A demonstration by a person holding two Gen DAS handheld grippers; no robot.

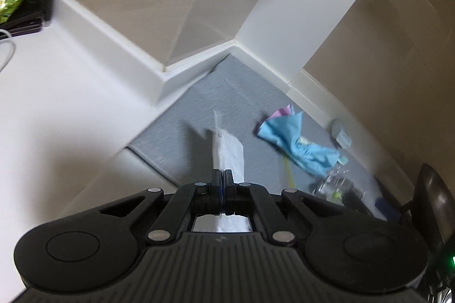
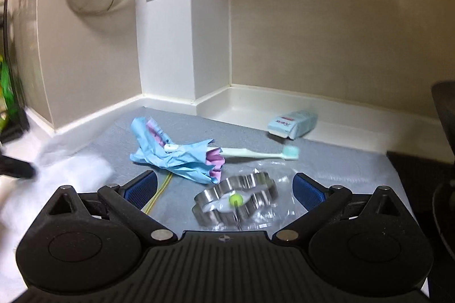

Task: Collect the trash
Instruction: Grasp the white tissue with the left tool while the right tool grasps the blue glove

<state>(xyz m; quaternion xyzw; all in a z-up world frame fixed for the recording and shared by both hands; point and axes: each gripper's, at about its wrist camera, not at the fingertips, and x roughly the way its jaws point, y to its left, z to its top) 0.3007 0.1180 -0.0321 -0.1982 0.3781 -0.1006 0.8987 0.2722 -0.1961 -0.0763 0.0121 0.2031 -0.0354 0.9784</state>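
Trash lies scattered on the grey mat [image 1: 247, 92] in the corner of the table, and one piece is already in my grasp. Through the left wrist camera, the left gripper [image 1: 222, 175] has its fingers pressed together on a white tissue [image 1: 229, 150], which stands up from the pinch above the mat; I judge it lifted clear so it can be carried off. Farther right lies a crumpled blue wrapper [image 1: 298, 143].

Through the right wrist camera, the right gripper [image 2: 224, 186] has its fingers spread wide and holding nothing, framing a metal cookie cutter [image 2: 236, 199] resting on clear plastic film [image 2: 273, 213] close in front. The wrapper [image 2: 176, 158] lies just beyond, draped over the handle of a toothbrush [image 2: 256, 153], and a small box [image 2: 293, 123] leans at the far wall. The film looks like my next piece, though thin to catch.
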